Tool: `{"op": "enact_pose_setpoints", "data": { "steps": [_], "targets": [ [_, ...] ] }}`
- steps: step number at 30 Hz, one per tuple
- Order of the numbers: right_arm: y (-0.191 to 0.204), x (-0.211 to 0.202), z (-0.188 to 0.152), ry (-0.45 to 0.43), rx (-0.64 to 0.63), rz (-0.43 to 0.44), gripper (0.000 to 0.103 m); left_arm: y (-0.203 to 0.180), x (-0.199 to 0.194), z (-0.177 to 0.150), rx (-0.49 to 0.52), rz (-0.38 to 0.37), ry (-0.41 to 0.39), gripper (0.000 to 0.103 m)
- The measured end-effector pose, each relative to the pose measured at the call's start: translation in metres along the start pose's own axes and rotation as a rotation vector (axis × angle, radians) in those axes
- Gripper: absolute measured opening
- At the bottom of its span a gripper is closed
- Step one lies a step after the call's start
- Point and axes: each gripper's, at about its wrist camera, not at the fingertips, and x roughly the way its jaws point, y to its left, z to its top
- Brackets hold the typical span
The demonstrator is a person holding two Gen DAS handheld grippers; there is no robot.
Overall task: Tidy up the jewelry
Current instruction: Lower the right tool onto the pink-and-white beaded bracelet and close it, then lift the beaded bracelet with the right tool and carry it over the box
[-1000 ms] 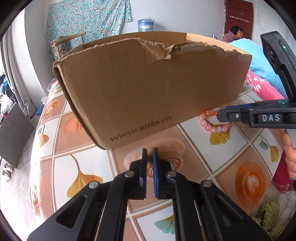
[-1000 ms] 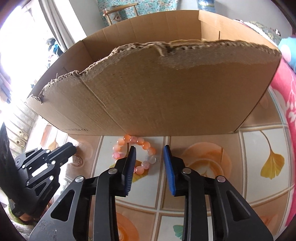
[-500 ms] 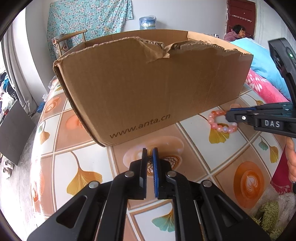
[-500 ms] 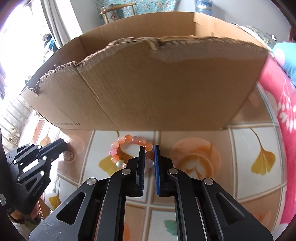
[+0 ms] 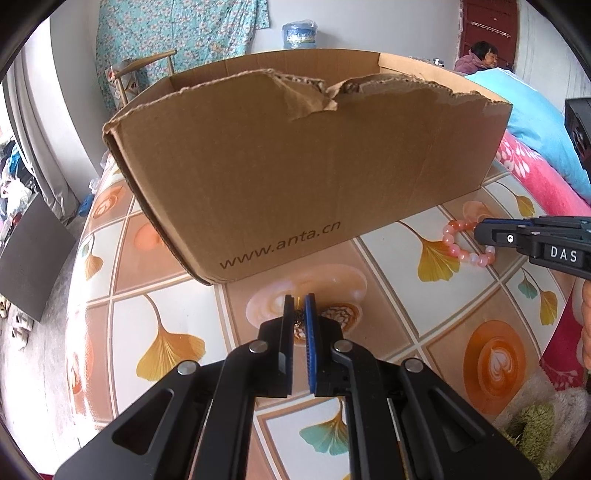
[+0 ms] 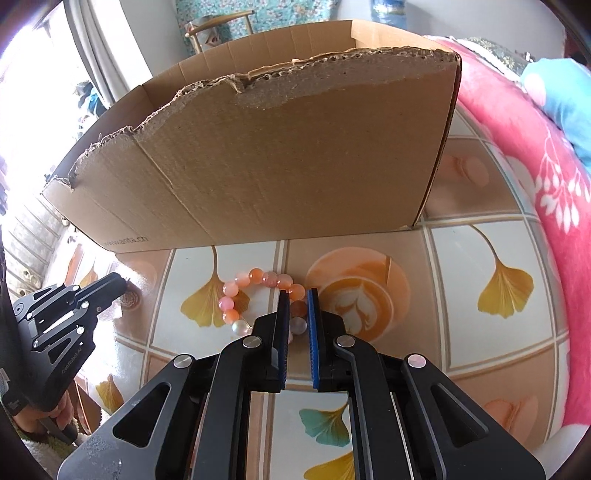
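Our right gripper [image 6: 297, 306] has just closed its jaws on the bead bracelet [image 6: 258, 295] lying on the desk [image 6: 480, 240] before the cardboard box [image 6: 277, 155]. Our left gripper [image 5: 300, 314] grips a small gold piece [image 5: 299, 319]. We lift straight, clearing the torn rim.

a patterned tablecloth [image 5: 436, 321] with ginkgo leaves and latte-art squares covers the table. a pink floral blanket [image 6: 524, 155] lies along its right edge, a blue pillow [image 5: 532, 110] beyond. a wooden chair [image 5: 147, 74] stands before a floral curtain [image 5: 177, 33]; a water jug [image 5: 299, 35] beside.
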Motion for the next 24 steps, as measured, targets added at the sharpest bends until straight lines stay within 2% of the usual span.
{"op": "enact_pose_setpoints", "data": {
  "steps": [8, 18, 24],
  "targets": [
    [-0.001, 0.002, 0.0, 0.007, -0.007, -0.014, 0.008, 0.003, 0.0, 0.003, -0.031, 0.006, 0.035, 0.005],
    [0.016, 0.009, 0.001, 0.009, -0.056, -0.085, 0.008, 0.0, 0.0, 0.004, -0.034, 0.008, 0.039, 0.005],
    [0.021, 0.014, 0.001, 0.013, -0.06, -0.09, 0.008, 0.001, 0.0, 0.004, -0.034, 0.01, 0.038, 0.005]
  ]
}}
